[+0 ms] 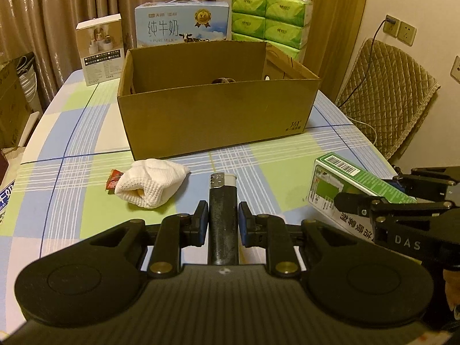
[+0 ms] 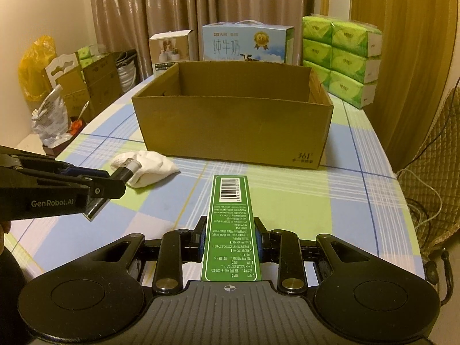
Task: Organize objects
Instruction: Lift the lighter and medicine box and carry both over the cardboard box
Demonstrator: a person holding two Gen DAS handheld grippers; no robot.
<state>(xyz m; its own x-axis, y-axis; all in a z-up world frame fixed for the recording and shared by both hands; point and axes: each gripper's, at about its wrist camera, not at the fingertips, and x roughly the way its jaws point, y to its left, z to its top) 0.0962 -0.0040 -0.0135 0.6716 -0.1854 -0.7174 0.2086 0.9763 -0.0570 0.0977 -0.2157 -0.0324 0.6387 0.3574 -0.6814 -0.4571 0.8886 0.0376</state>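
So both grippers have something right now. The left gripper (image 1: 223, 211) is pinched tight on a dark lighter (image 1: 222, 215), which sticks forward between the blue pads with its silver and white cap end pointing toward the cardboard box (image 1: 218, 118). From the right wrist view you can see the lighter is held up off the desk (image 1: 273, 172), its tip in front of the white cloth.

The right gripper (image 2: 230, 231) is clamped on a long green carton (image 2: 231, 224), narrow side up, barcode at the far end, small printed text running along it. It also hangs clear of the checked tablecloth, pointing at the box's front wall.

That box is open on top, sitting in the middle of the desk, with a small logo printed at its lower right corner. From the left wrist view something small and dark peeks out inside near the back wall; can't tell what it is.

Just in front of the box's left end lies a bunched-up white cloth (image 1: 152, 184), and a little red wrapper (image 1: 112, 181) touches its left edge.

Behind the box: a blue milk carton case (image 1: 182, 24), a small white product box (image 1: 99, 49) to its left, and stacked green tissue packs (image 1: 271, 17) to its right. A quilted chair back (image 1: 388, 95) stands off the desk's right side.
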